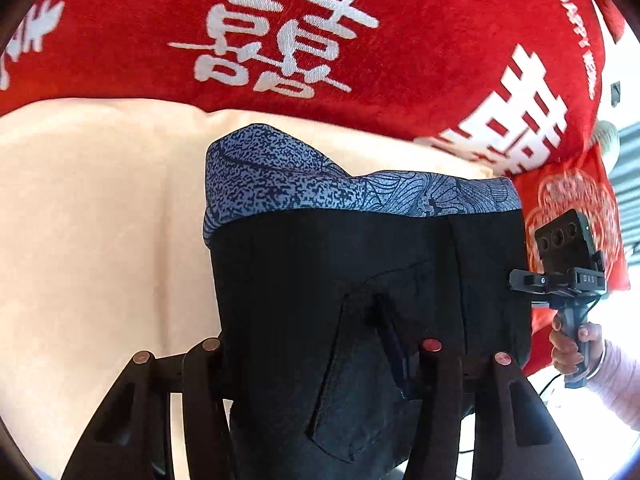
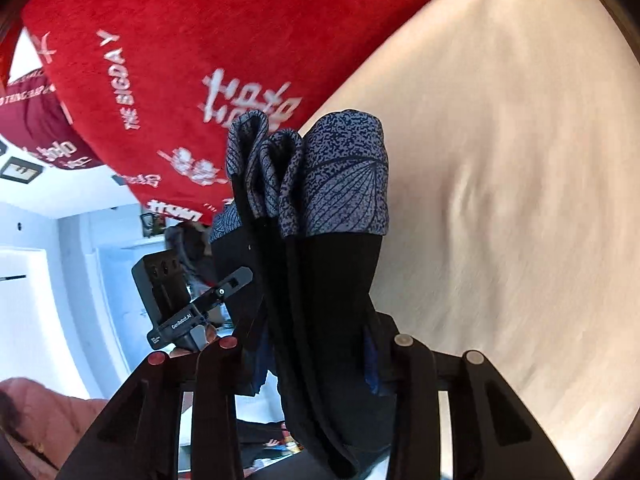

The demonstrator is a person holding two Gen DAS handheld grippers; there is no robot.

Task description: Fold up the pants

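The pants point(image 1: 360, 280) are black with a blue patterned waistband point(image 1: 304, 184). They hang lifted above a cream bed sheet point(image 1: 88, 220). My left gripper point(image 1: 320, 350) is shut on the black fabric, which fills the space between its fingers. In the right wrist view the pants point(image 2: 320, 300) hang in bunched folds, the waistband point(image 2: 344, 176) pointing away. My right gripper point(image 2: 316, 342) is shut on them. The right gripper's body also shows in the left wrist view point(image 1: 568, 264), and the left gripper's body in the right wrist view point(image 2: 176, 300).
A red blanket point(image 1: 360, 40) with white characters lies across the far side of the bed and shows in the right wrist view too point(image 2: 180, 40). The cream sheet point(image 2: 500, 200) spreads to the right. White room walls and furniture point(image 2: 40, 280) lie beyond the bed's edge.
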